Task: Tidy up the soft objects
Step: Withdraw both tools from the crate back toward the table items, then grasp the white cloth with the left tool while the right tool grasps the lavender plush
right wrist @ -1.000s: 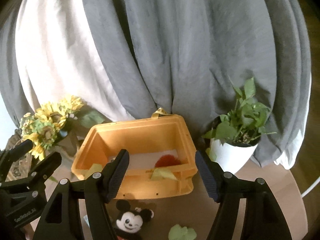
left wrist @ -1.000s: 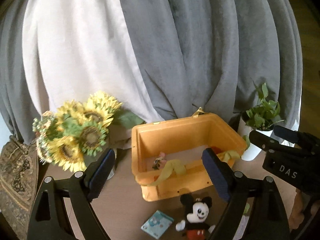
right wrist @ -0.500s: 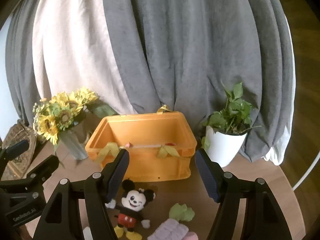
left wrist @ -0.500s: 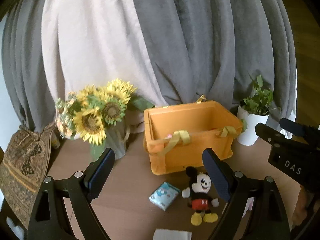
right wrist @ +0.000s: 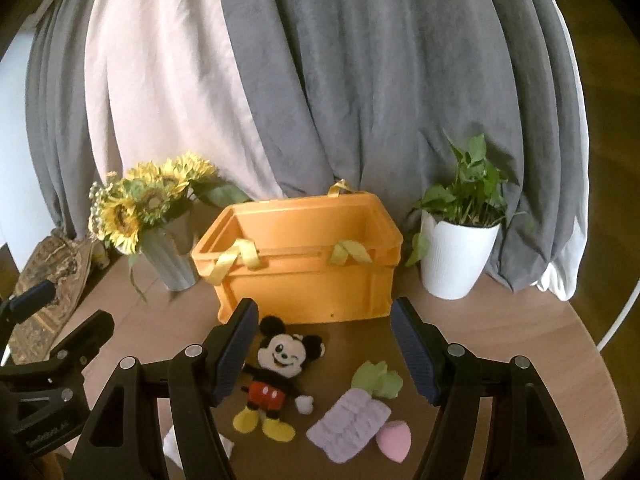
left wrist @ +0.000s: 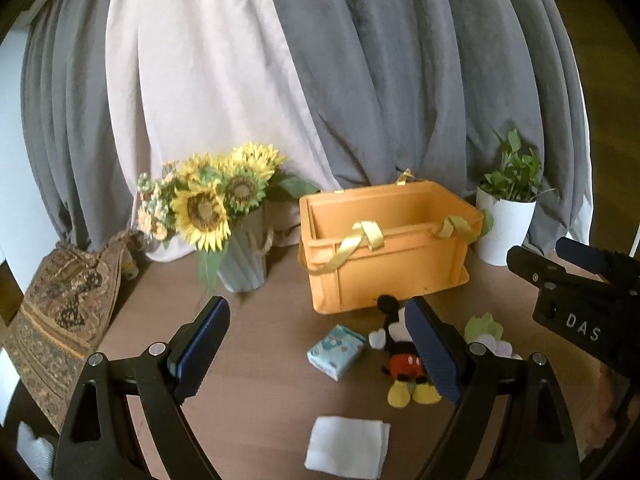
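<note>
Wooden table (right wrist: 500, 344): orange crate (right wrist: 304, 276) behind mouse plush (right wrist: 276, 376); left gripper (left wrist: 316, 344), right gripper (right wrist: 324, 348) agape, empty

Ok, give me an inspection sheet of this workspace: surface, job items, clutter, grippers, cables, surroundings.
Surface: round wooden table.
Job's things: mouse plush, lilac ribbed cloth, green cloth, pink sponge, tissue pack and white folded cloth lie in front of the orange crate.
Clutter: sunflower vase, potted plant, patterned bag.
Grippers: left gripper and right gripper open, holding nothing.
Cables: nothing seen.
Surroundings: grey and pale curtains.
</note>
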`<state>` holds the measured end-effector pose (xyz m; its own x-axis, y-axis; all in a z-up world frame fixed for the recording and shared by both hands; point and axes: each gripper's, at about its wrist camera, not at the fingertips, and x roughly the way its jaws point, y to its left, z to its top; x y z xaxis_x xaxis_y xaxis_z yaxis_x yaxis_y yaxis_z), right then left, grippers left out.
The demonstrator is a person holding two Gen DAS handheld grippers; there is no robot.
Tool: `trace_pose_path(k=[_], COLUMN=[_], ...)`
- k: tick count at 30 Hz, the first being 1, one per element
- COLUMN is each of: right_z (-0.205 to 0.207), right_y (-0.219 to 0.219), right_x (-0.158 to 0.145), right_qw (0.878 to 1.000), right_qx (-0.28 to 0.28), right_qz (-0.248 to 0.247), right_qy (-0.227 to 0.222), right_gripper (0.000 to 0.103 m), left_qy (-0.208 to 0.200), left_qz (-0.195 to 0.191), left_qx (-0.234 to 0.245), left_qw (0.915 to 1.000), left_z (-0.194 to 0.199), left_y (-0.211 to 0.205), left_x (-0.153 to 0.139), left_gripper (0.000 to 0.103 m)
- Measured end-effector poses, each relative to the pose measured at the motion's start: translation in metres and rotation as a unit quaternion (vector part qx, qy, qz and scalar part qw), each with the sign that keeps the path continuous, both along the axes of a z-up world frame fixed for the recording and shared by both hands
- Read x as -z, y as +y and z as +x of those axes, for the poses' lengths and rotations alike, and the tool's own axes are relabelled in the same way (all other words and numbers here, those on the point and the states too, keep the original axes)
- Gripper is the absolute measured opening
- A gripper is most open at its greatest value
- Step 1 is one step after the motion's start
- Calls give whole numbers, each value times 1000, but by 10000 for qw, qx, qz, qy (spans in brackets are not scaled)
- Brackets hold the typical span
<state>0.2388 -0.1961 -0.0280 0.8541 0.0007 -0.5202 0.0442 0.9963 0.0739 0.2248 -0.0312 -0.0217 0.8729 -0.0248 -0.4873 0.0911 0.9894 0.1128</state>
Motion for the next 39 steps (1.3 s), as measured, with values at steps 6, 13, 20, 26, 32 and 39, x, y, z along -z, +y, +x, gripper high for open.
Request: trace_pose_path(k=[6, 13, 20, 26, 32, 39], right_z=[-10, -12, -14, -14, -11, -6], right_y=[-3, -6, -4, -2, 1, 9], right_x=[17, 44, 66, 87, 107, 123], right_qw=[9999, 9984, 9959, 9929, 9888, 9843], right_qx=[-2, -184, -372, -487, -621, -744], right_qz=[-3, -22, -111, -302, -461, -900], right_qy=[120, 538, 817, 1041, 1274, 1324], right_gripper=[69, 69, 69, 69, 69, 69], left_qy=[103, 481, 739, 943, 1192, 1496], left_qz=[140, 98, 14, 69, -4, -119], left_qx=[-131, -171, -277, -293, -284, -317], left_qw=[9998, 9986, 9969, 9951, 9925, 9882], left_z=[-13, -21, -26, -26, -22, -13], left_y=[-4, -8, -10, -13, -15, -16], left_x=[19, 45, 66, 87, 108, 132], left_gripper=[90, 90, 90, 89, 86, 81])
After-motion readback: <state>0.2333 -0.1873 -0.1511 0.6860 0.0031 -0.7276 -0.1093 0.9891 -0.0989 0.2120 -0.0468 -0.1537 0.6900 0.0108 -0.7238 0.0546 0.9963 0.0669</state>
